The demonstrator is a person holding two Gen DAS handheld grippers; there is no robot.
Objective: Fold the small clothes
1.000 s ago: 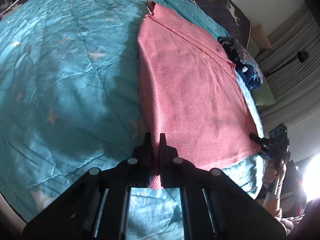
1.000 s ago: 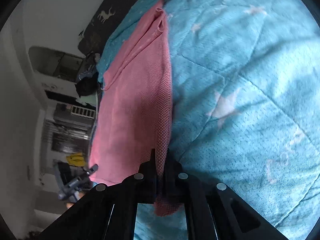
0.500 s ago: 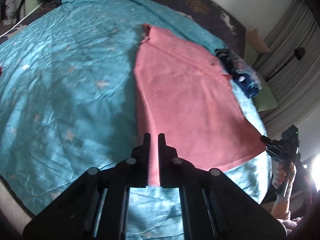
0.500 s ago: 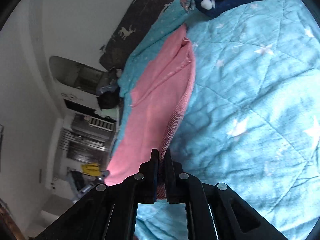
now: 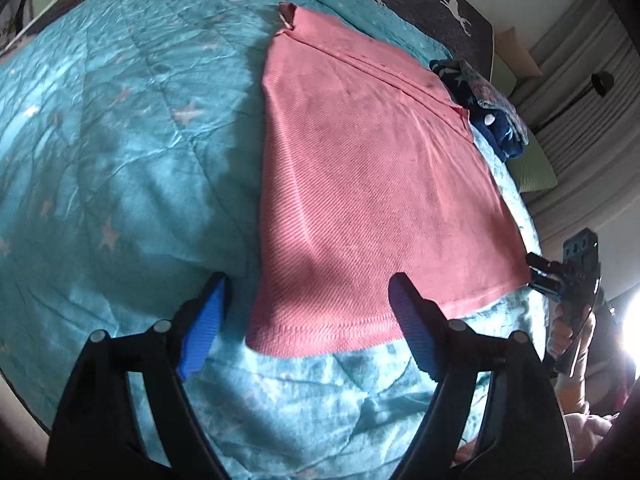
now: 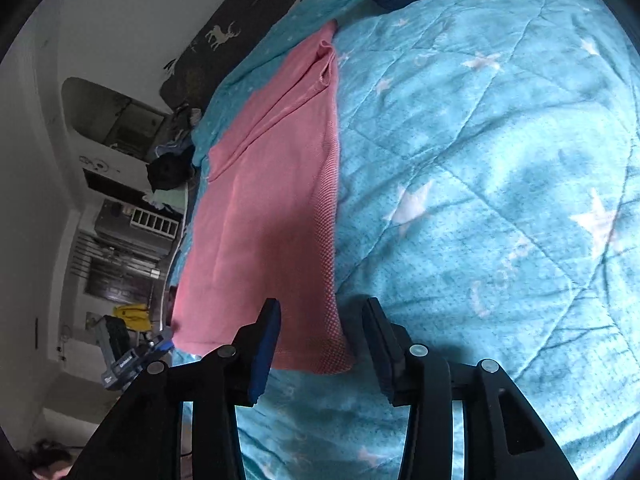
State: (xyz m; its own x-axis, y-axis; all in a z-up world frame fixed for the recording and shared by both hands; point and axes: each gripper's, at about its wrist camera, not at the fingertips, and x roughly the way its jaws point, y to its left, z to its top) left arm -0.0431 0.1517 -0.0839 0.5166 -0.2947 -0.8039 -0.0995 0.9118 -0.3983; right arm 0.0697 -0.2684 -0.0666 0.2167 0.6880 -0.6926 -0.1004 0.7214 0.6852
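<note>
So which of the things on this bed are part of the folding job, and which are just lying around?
Part of the job:
- pink garment, spread flat on the quilt
- left gripper and right gripper, jaws just opened, its near hem lying free between them

Just lying about:
- turquoise star quilt, the work surface
- navy clothes beyond the garment
- green pillow

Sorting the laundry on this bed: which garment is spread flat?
The pink garment, spread flat on the teal quilt. The navy garment beyond it lies bunched in a heap.
</note>
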